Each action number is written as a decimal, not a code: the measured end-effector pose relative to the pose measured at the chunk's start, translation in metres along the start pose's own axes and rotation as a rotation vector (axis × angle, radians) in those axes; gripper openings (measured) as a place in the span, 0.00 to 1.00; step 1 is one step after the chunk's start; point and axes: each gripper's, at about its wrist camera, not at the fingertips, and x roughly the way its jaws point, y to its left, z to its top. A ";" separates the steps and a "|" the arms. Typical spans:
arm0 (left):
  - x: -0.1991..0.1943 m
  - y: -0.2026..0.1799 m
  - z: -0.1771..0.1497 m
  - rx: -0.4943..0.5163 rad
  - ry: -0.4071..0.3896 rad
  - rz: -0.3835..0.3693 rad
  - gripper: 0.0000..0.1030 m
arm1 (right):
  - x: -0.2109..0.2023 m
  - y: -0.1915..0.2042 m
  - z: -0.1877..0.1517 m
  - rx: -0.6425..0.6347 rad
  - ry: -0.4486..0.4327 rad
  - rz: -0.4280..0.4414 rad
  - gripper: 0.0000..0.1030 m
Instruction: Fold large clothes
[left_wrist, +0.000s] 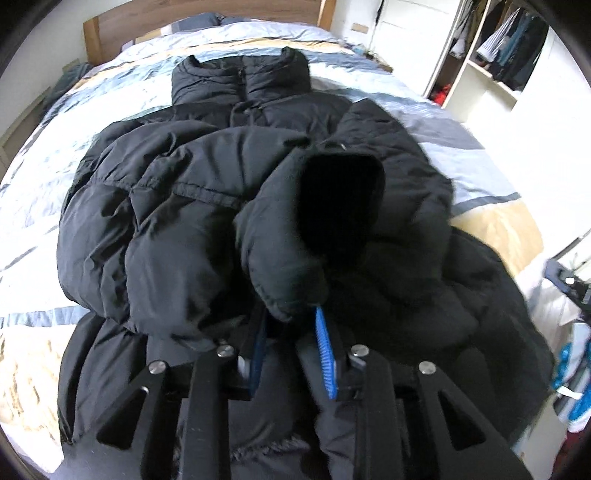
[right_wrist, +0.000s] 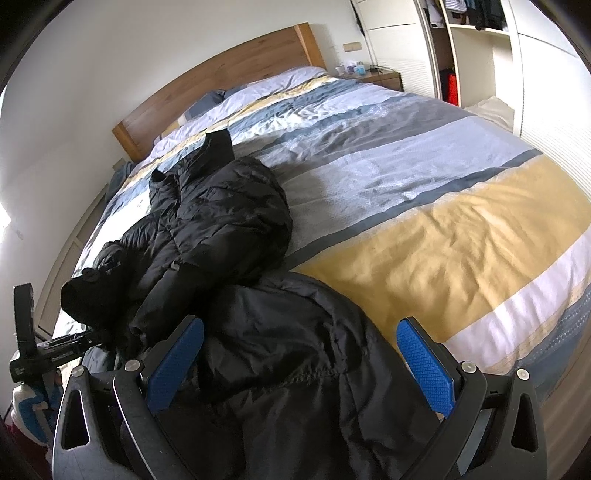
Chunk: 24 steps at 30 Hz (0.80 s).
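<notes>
**Two grippers, one sleeve in hand**

One black puffer jacket (left_wrist: 207, 192) lies front-up on the striped duvet (right_wrist: 424, 221), collar (left_wrist: 243, 79) toward the headboard (right_wrist: 236, 74) and hem toward the foot of the bed, where the person stands.

From the left side first: the left gripper (left_wrist: 291, 332) has its blue fingers (left_wrist: 325, 354) closed on the cuff of a sleeve (left_wrist: 332, 206). The cuff bulges out just ahead of the fingertips, its dark opening facing back at the camera, and the sleeve arcs up and over the chest panels. Holding it by the very end looks sensible: the padding is thick and slippery, and the cuff is the one firm edge that lets the whole sleeve be carried across the body. I judge this to be the sleeve-folding step, with the sleeve lifted clear of the jacket front and not yet laid flat.

Moving right: the right gripper (right_wrist: 299, 362) hangs over the hem, its fingers (right_wrist: 424, 362) wide apart with nothing between them but jacket fabric beneath. It touches nothing that I can make out. That spot seems chosen so it can pin or take the lower edge once the sleeve settles.

Farther right, beyond its fingers, the duvet runs to an open wardrobe (right_wrist: 472, 48).
</notes>
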 end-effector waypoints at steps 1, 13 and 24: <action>-0.006 0.001 0.000 -0.002 -0.008 -0.019 0.24 | 0.000 0.002 0.000 -0.007 0.002 0.001 1.00; -0.063 0.052 0.018 -0.079 -0.111 0.004 0.24 | 0.011 0.067 0.011 -0.147 0.029 0.071 1.00; -0.063 0.113 0.023 -0.210 -0.119 0.067 0.24 | 0.023 0.172 0.036 -0.350 0.030 0.171 1.00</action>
